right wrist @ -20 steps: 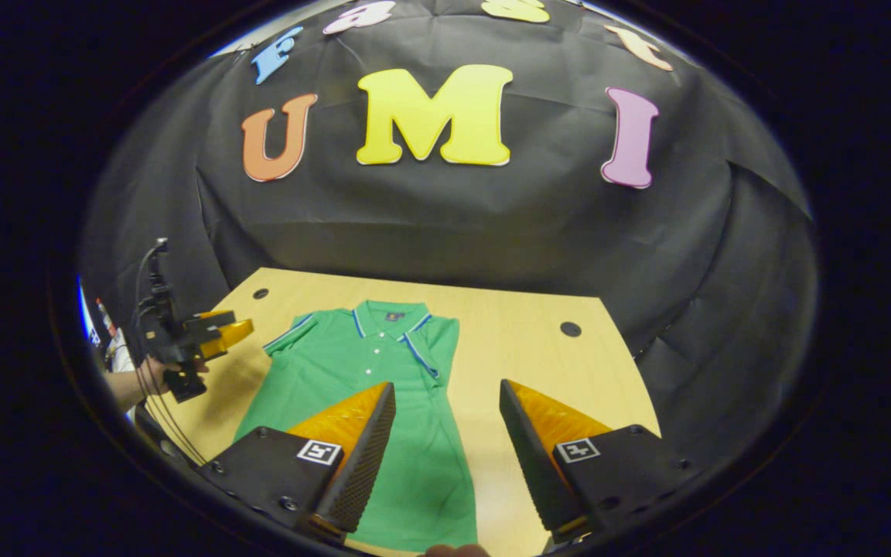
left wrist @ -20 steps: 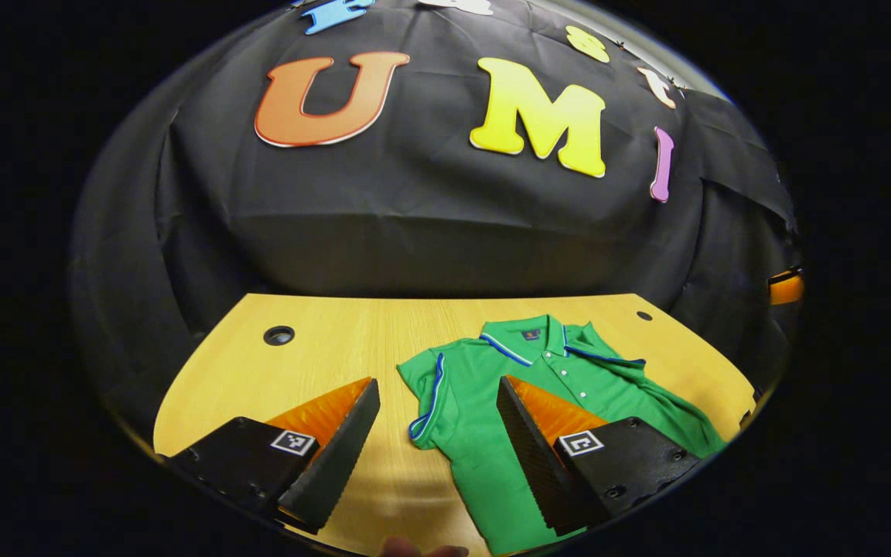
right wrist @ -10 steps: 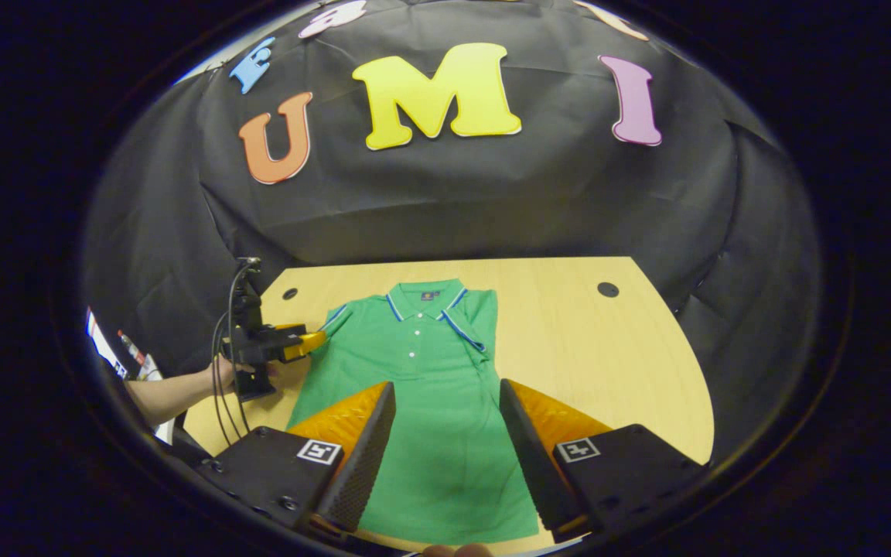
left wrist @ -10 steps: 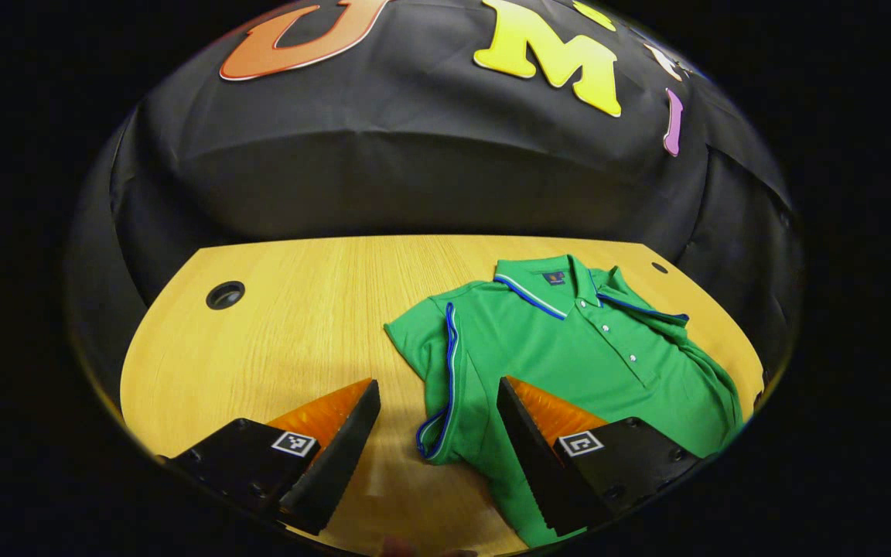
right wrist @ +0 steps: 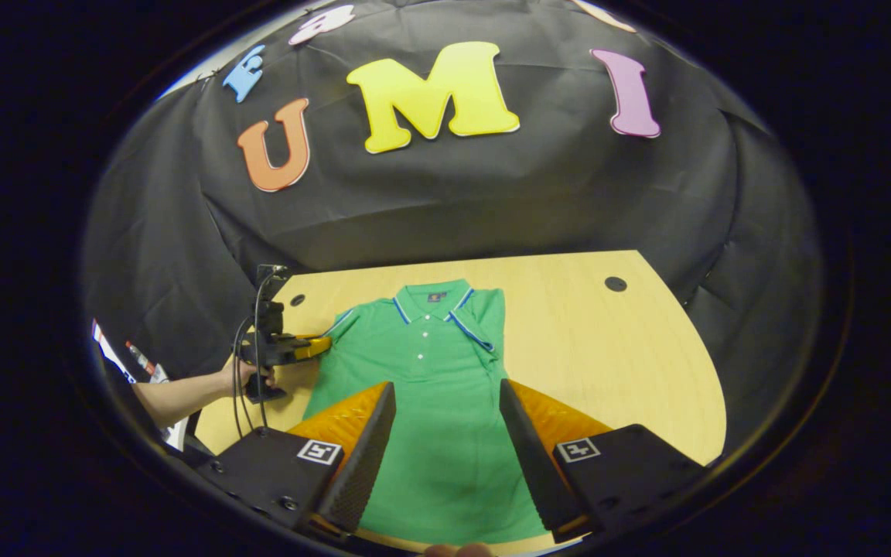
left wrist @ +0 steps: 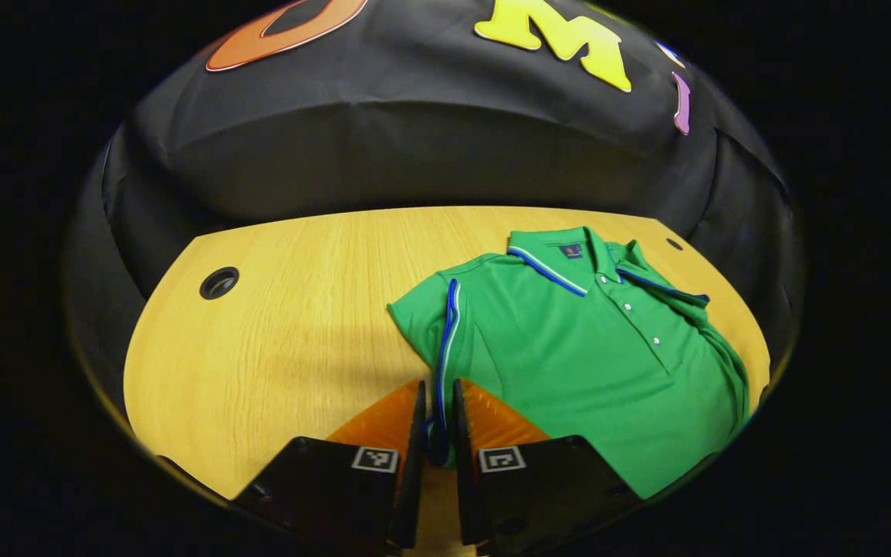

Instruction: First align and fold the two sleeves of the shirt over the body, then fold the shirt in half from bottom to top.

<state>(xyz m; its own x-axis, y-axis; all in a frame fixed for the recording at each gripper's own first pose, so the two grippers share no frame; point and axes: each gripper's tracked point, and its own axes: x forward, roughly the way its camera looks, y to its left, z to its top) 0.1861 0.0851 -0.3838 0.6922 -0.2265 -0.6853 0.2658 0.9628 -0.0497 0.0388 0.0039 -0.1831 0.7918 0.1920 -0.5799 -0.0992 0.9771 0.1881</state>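
On the wooden table (left wrist: 283,333) lies the green polo shirt (left wrist: 585,348), face up with its collar toward the black cloth wall; one sleeve is already folded across the chest, while the other, blue-trimmed sleeve (left wrist: 434,333) lies spread to the side. The left gripper (left wrist: 438,433) has its fingers pinched narrowly on that sleeve's cuff. The right gripper (right wrist: 445,441) hovers with fingers wide apart over the shirt's lower body. A person's hand (right wrist: 240,379) holds the left gripper's handle.

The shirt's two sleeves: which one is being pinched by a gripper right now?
The spread-out sleeve with the blue-striped cuff: the left gripper is clamped on its edge. The other sleeve already lies folded over the shirt's body.
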